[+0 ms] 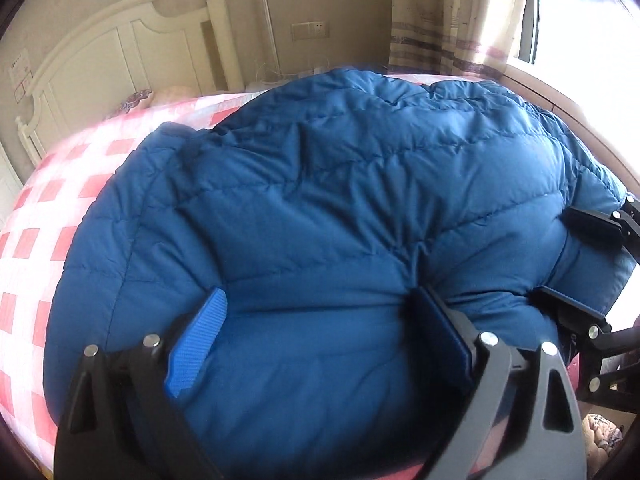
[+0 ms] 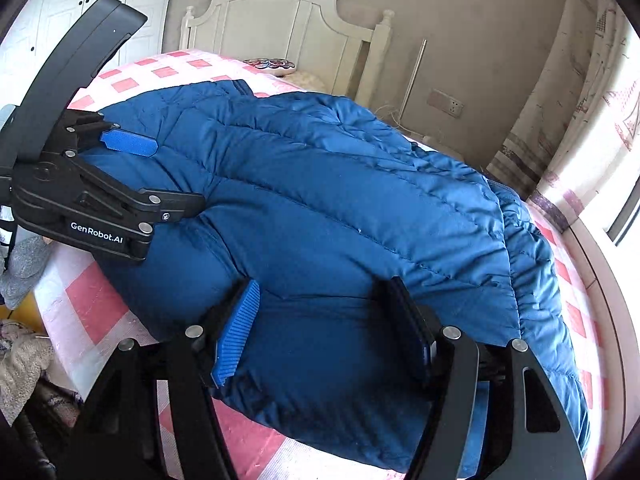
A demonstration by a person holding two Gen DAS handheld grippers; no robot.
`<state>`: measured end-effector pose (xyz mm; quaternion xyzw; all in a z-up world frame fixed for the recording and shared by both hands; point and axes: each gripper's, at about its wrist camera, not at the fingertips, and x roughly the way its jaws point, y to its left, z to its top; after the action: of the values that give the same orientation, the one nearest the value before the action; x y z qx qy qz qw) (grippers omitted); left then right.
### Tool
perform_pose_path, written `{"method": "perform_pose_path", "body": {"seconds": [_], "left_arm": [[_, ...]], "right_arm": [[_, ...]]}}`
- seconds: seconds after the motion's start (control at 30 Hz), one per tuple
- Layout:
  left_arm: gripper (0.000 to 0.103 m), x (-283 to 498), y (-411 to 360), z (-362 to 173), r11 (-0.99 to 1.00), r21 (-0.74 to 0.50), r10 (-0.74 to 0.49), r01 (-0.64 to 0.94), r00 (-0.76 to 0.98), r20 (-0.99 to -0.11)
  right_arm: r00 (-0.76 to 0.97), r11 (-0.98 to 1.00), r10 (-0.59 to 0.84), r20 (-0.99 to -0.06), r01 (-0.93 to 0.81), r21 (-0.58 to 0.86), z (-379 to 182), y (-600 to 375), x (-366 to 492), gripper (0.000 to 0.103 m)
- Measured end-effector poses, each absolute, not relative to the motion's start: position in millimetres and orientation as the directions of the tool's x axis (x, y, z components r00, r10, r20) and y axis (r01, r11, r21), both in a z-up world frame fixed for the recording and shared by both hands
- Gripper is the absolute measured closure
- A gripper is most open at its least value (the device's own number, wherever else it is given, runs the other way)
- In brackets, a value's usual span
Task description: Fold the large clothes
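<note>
The left gripper (image 1: 316, 340) stood nearest, its black fingers spread wide with ribbed blue pads (image 1: 198, 344) pressed into the near edge of the blue puffer jacket (image 1: 320, 200), a bulge of fabric swelling between them; no clamp showed. The right gripper (image 2: 326, 324) sat the same way further along that near edge, fingers well apart and sunk in the padding, blue ribbed pad (image 2: 236, 332) against the cloth.

The jacket was smooth, matte nylon, quilted in soft horizontal channels, bunched into a rounded, puffy mound. It lay on the bed's pink-and-white checked sheet (image 2: 104, 292), which showed around the jacket's edges. Beyond the jacket rose a cream wooden headboard (image 2: 280, 16) with a curved top, and to its right hung patterned curtains (image 1: 460, 20).
</note>
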<state>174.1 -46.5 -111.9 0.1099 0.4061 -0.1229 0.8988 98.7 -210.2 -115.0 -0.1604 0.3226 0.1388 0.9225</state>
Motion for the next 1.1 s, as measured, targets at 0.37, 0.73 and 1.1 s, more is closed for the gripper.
{"method": "perform_pose_path", "body": {"seconds": [0.37,0.73,1.1], "left_arm": [[0.009,259,-36,-63,0.979,0.077,-0.072,0.189,0.672,-0.737],[0.006,304,-69,-46,0.964,0.102,-0.088,0.245,0.657,-0.749],[0.005,353,-104,-75,0.941,0.191,-0.029,0.279,0.630,-0.776]], "right_arm": [[0.771,0.913,0.169,-0.614,-0.357,-0.196,-51,-214,159,0.057],[0.719,0.945,0.113,-0.685,-0.292,-0.150,-32,-248,219,0.056],[0.615,0.983,0.116,-0.780,-0.184,0.001,-61,-311,278,0.054]]}}
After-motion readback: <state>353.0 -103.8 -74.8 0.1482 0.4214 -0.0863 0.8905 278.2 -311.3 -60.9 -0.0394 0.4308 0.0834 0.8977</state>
